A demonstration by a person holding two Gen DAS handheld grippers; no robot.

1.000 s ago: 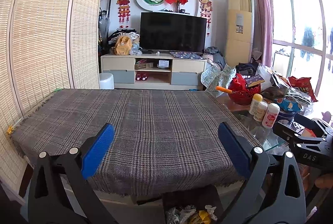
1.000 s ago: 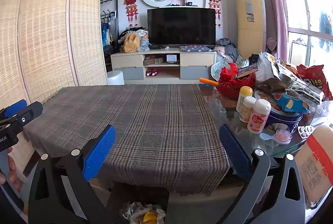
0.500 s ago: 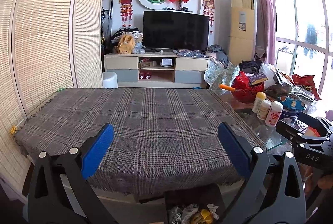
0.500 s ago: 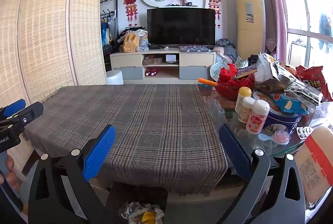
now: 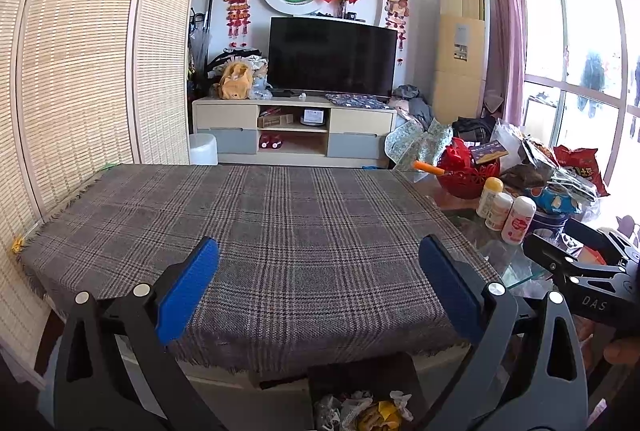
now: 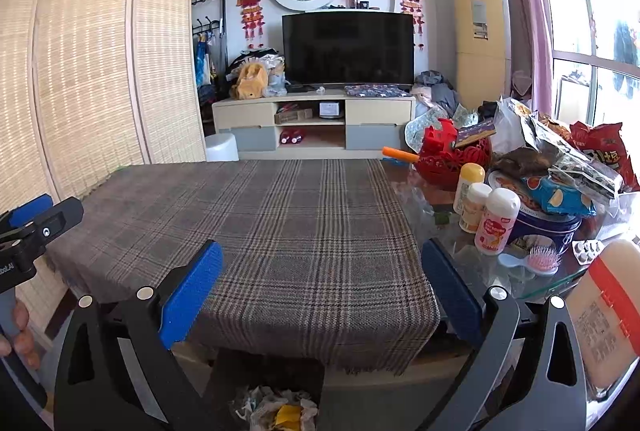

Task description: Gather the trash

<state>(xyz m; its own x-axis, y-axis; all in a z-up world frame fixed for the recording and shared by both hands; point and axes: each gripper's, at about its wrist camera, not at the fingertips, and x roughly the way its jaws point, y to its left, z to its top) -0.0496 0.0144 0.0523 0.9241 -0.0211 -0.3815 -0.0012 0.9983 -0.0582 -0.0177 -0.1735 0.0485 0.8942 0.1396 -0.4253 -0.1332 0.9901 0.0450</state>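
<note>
My left gripper [image 5: 318, 285] is open over the near edge of a table under a grey plaid cloth [image 5: 256, 231], nothing between its blue pads. My right gripper [image 6: 320, 289] is also open and holds nothing, over the same edge further right. Below the table edge stands a dark bin [image 6: 272, 375] with crumpled paper and a yellow wrapper [image 6: 280, 411] inside; in the left wrist view that trash [image 5: 362, 411] lies at the bottom. The right gripper [image 5: 576, 267] shows at the right of the left wrist view, the left gripper [image 6: 32, 227] at the left of the right wrist view.
The table's glass right end [image 6: 440, 215] is crowded: three bottles [image 6: 480, 207], a blue tin [image 6: 548, 227], snack bags [image 6: 600, 151], a red basket [image 6: 452, 159], a pink hairbrush [image 6: 536, 259], a pill blister [image 6: 586, 251]. A woven screen [image 5: 80, 71] lines the left; a TV unit [image 5: 296, 131] stands behind.
Both views have shifted slightly, with the table a little lower and nearer in the frame. Both grippers stay open and empty.
</note>
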